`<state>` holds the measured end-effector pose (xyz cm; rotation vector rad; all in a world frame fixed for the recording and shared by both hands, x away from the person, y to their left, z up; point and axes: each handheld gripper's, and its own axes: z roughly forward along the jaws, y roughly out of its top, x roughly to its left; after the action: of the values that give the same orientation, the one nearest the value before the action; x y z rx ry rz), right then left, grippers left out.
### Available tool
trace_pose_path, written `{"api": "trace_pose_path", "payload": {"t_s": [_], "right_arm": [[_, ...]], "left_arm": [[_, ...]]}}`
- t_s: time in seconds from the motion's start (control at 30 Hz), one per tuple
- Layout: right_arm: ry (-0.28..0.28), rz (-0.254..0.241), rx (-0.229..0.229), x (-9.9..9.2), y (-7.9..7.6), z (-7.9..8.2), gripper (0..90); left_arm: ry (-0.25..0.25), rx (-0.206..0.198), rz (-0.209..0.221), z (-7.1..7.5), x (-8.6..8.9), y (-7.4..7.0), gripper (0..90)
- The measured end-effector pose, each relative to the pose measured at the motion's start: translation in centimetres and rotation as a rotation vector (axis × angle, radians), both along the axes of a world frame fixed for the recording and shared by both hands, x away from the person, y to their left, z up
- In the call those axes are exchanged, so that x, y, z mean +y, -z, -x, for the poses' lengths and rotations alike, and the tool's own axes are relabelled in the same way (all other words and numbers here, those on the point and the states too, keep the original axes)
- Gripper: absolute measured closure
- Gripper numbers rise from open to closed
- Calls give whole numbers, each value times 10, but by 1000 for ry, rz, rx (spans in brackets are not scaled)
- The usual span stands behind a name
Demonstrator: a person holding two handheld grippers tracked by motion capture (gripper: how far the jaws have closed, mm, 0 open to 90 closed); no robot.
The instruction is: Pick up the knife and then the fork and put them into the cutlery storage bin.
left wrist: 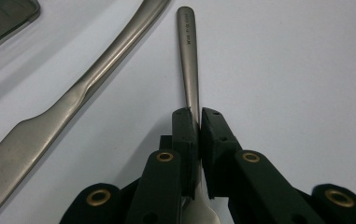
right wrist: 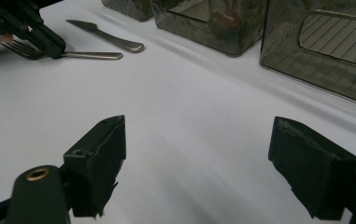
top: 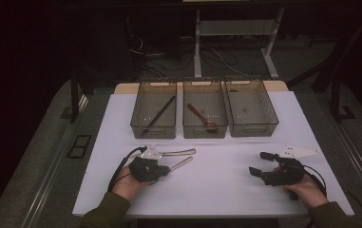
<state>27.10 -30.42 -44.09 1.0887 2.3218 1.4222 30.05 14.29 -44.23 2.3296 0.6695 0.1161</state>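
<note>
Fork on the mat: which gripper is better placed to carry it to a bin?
Left. The left gripper already has its jaws closed on the fork; the right gripper sits open and empty, well away from it.

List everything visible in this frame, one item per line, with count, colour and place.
table: one, white top, under everything.
bins: three, smoky see-through, side by side at the far edge.
black stick: one, lying diagonally in the left bin.
wooden spoon: one, reddish brown, in the middle bin.
right bin: contents too dim to tell.
knife: one, silver, flat on the table beside the fork.
fork: one, silver, its handle clamped in the left claw.
left claw: one, black, shut on the fork, in the person's left hand.
right claw: one, black, open, nothing between its jaws, in the right hand.
</note>
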Motion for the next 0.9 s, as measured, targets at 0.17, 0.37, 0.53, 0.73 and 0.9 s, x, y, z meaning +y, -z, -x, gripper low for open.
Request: {"api": "trace_pose_path", "payload": {"t_s": [0.17, 0.37, 0.53, 0.73, 0.9], "right_arm": [[-1, 21, 10, 0, 1, -1, 183], [-50, 73, -38, 4, -4, 0, 184], [-107, 89, 17, 9, -10, -1, 164], [-199, 128, -6, 18, -17, -1, 144], [-227, 109, 43, 25, -21, -9, 154]], "left_arm": [[29, -12, 10, 0, 0, -2, 835], [62, -12, 34, 2, -4, -10, 836], [82, -27, 51, 4, -7, -16, 836], [118, -31, 84, 4, -13, -25, 836], [172, -33, 108, 5, -24, -32, 836]]}}
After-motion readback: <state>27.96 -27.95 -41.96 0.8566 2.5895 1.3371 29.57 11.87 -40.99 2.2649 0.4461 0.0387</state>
